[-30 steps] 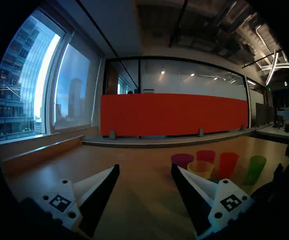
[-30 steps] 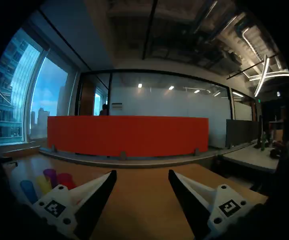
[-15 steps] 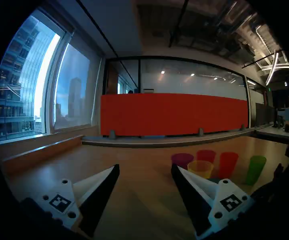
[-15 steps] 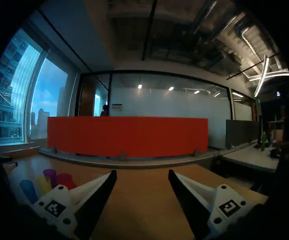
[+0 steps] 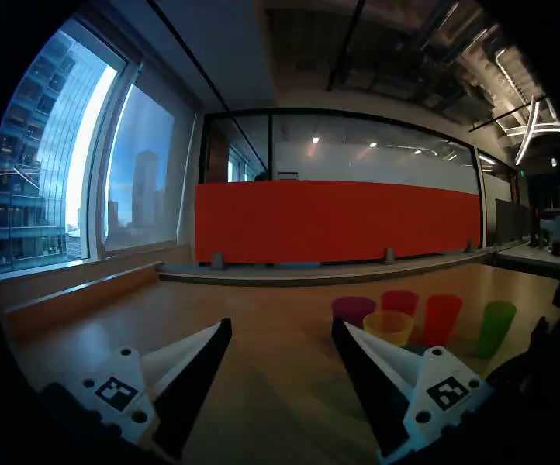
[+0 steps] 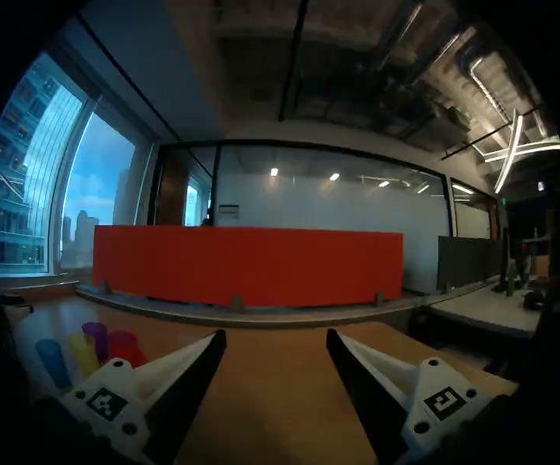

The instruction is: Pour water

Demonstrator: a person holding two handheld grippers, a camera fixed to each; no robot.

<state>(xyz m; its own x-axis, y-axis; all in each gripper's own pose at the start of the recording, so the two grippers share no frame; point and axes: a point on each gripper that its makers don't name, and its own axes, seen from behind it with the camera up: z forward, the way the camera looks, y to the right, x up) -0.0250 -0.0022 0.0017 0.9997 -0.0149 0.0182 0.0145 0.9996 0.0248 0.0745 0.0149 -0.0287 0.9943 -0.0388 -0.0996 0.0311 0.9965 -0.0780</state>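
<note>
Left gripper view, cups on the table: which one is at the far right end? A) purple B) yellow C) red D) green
D: the green cup stands at the right end, just past the red cup, while the yellow cup and the purple cup sit further left.

Left gripper [image 5: 280, 324], jaws apart: bare wooden tabletop [image 5: 272, 372] straight ahead and to its left, open as far as the red partition [image 5: 334, 221]. Ahead-right, cups block the way: yellow cup [image 5: 388, 325] just past the right finger, purple cup [image 5: 353, 308], red cup [image 5: 399, 301], orange cup [image 5: 442, 318], green cup [image 5: 496, 328].

Right gripper [image 6: 276, 335], jaws apart: open wood ahead. Blue cup [image 6: 51, 360] and the others stand beside its left finger. Table edge near on its right.
</note>
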